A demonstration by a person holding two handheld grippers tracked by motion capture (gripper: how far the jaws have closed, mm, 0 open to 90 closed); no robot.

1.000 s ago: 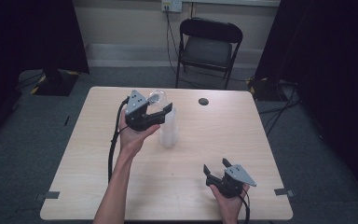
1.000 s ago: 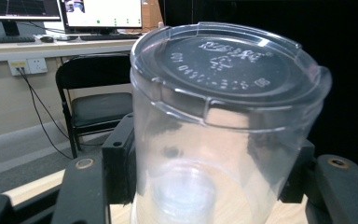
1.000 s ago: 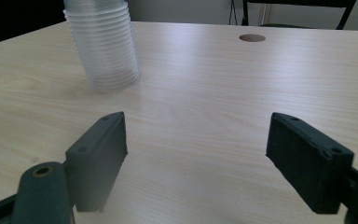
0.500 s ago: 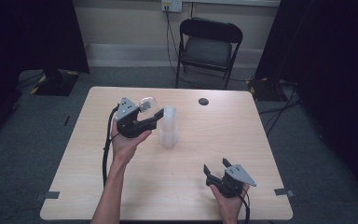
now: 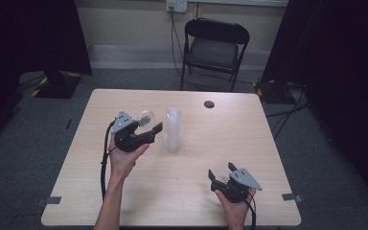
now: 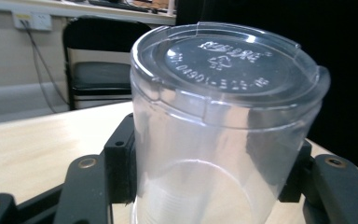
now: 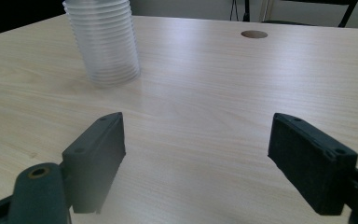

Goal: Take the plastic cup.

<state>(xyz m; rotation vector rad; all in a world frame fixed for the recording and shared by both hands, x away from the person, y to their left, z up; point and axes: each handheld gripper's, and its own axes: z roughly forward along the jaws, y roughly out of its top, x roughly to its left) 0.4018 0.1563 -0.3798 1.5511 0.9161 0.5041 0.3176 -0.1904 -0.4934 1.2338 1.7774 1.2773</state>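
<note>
Your left claw (image 5: 149,125) has come away from the stack of clear cups (image 5: 173,129) since the earlier frames, drawing down and back toward your side of the surface (image 5: 249,143) with a single clear cup (image 5: 146,116) in it, and its jaws have just been closing further on that cup. In the left gripper view the cup (image 6: 223,126) stands upside down between the two black jaws, base uppermost with raised lettering on it, and the pads press against its wall on both sides. The stack now stands just beyond the left claw's tips, apart from them, upright and mouth down on the wood.

Your right claw (image 5: 222,173) sits low at the near edge of the surface, well apart from the stack, with its jaws spread wide and nothing between them. In the right gripper view the stack (image 7: 103,42) lies ahead of it and off toward its left jaw, and a small dark disc (image 7: 254,34) lies farther ahead on the surface. A black folding chair (image 5: 213,48) stands past the far edge.
</note>
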